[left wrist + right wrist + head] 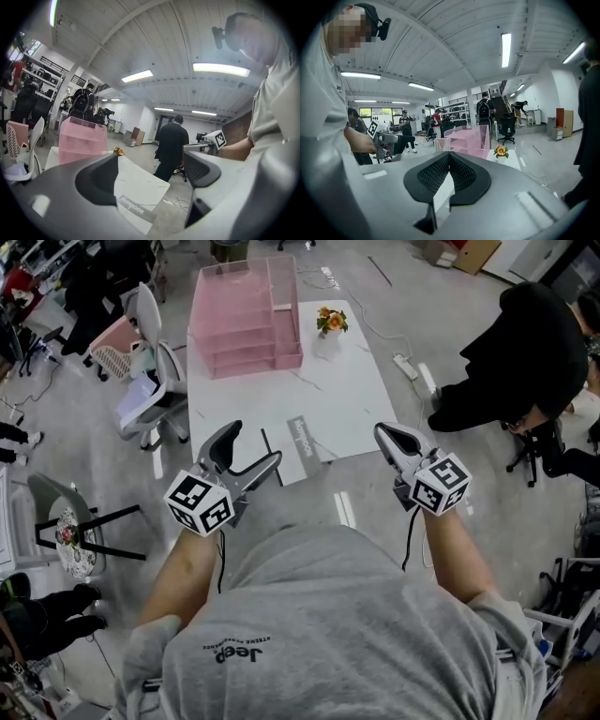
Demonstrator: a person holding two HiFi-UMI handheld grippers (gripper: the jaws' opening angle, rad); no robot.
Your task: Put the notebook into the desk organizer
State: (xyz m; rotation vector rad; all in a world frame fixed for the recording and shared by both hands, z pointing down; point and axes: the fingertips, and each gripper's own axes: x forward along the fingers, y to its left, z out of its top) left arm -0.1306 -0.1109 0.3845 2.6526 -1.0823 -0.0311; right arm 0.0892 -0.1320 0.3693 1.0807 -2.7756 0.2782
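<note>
The flat white notebook with a grey printed band [304, 442] lies on the white desk [347, 399] just ahead of and below the jaws of the left gripper [253, 448]. These jaws stand wide apart with nothing between them. The right gripper [384, 434] is beside the notebook's other side, its jaws pressed together and empty. The pink tiered plastic desk organizer [246, 320] stands well beyond both sets of jaws. The notebook looks thin and light, probably smooth-covered and liable to flex or fan open if pinched at a loose corner. Lying flush, it gives a lower jaw no gap. The banded edge, likely the stiffer spine, seems the best hold, after sliding it past the desk's near rim.
</note>
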